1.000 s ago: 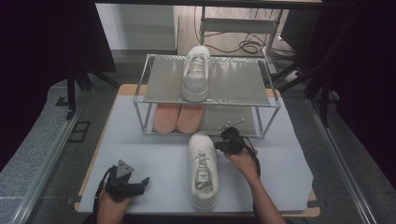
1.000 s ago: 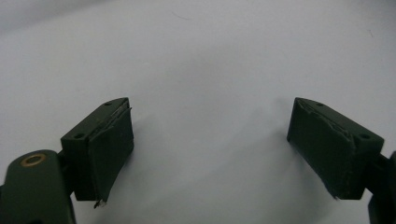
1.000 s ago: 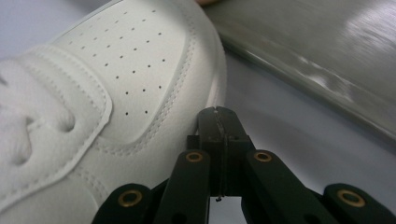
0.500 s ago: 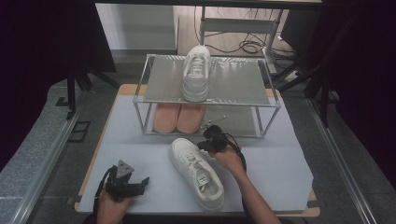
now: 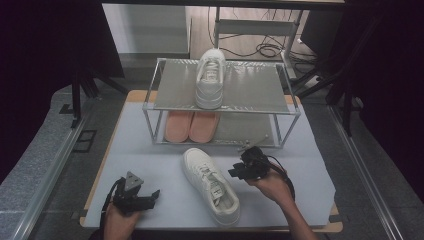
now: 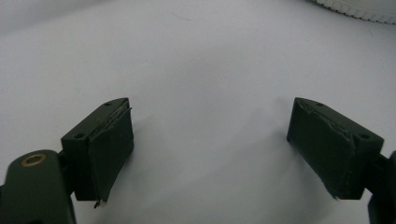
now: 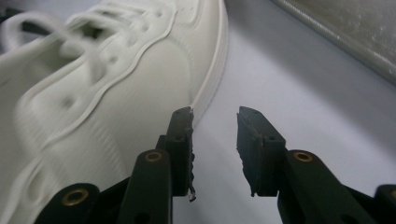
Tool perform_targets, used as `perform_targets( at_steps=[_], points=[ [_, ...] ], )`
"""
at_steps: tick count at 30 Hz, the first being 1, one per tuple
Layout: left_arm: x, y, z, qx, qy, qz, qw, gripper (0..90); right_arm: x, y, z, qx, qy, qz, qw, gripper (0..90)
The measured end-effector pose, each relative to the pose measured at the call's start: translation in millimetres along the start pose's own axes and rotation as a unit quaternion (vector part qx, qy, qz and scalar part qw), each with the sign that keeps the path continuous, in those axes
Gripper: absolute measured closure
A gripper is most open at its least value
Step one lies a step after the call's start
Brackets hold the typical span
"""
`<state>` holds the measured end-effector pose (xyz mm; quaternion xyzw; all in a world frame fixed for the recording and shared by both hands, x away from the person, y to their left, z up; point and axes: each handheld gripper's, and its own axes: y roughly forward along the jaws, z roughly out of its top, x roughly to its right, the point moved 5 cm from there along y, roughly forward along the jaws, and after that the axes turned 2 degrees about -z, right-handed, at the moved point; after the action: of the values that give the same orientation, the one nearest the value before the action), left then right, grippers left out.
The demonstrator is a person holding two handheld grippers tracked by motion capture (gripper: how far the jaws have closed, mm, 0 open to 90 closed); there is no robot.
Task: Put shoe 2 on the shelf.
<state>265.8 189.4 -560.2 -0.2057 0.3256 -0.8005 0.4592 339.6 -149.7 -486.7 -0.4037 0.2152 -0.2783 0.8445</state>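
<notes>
A white sneaker (image 5: 210,185) lies slantwise on the pale mat, toe toward the far left. My right gripper (image 5: 235,172) hovers just right of its laces. In the right gripper view the sneaker's (image 7: 93,107) side and sole edge lie left of the right gripper (image 7: 215,135). Its jaws have just been opening, stand a little apart, and hold nothing. My left gripper (image 5: 154,195) rests low at the front left with its jaws wide. In its own view the left gripper (image 6: 210,140) has bare mat between the pads, and a sneaker sole (image 6: 355,7) shows far off.
A metal two-level rack (image 5: 280,112) stands at the back of the mat (image 5: 310,155). A second white sneaker (image 5: 210,77) sits on its top shelf. A pair of pink slippers (image 5: 190,126) sits under it. Dark stands and cables surround the table.
The sneaker on the mat was swung from straight to slanted, toe to the left. The right gripper then drew back to the right and its jaws parted. The left gripper stayed put.
</notes>
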Motion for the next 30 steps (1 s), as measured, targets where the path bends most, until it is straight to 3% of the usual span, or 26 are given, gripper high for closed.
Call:
perform_targets(
  at_steps=[9, 14, 18, 19, 21, 30],
  points=[
    [-0.2, 0.3, 0.2, 0.001, -0.001, -0.001, 1.0, 14.4, -24.6, -26.2, -24.1, 0.0, 0.0, 0.022, 0.9998, 57.6],
    [0.0, 0.4, 0.1, 0.002, -0.002, -0.001, 1.0, 14.4, -37.1, -33.1, -27.2, 0.0, -0.008, 0.027, 0.9996, 54.5],
    [0.1, 0.3, 0.1, 0.001, -0.003, -0.001, 1.0, 14.4, -42.0, -36.2, -26.2, -0.001, -0.014, 0.017, 0.9998, 52.9],
    [0.1, 0.4, 0.1, 0.002, -0.003, -0.001, 1.0, 14.4, -43.7, -37.3, -25.2, 0.0, -0.013, 0.025, 0.9996, 52.5],
    [0.1, 0.3, 0.1, 0.001, -0.003, -0.001, 1.0, 14.4, -47.4, -37.2, -24.2, -0.004, -0.013, 0.035, 0.9993, 51.9],
    [0.2, 0.3, 0.1, 0.002, -0.002, -0.001, 1.0, 14.4, -56.7, -19.0, -20.0, -0.046, -0.042, 0.003, 0.998, 51.9]
  ],
)
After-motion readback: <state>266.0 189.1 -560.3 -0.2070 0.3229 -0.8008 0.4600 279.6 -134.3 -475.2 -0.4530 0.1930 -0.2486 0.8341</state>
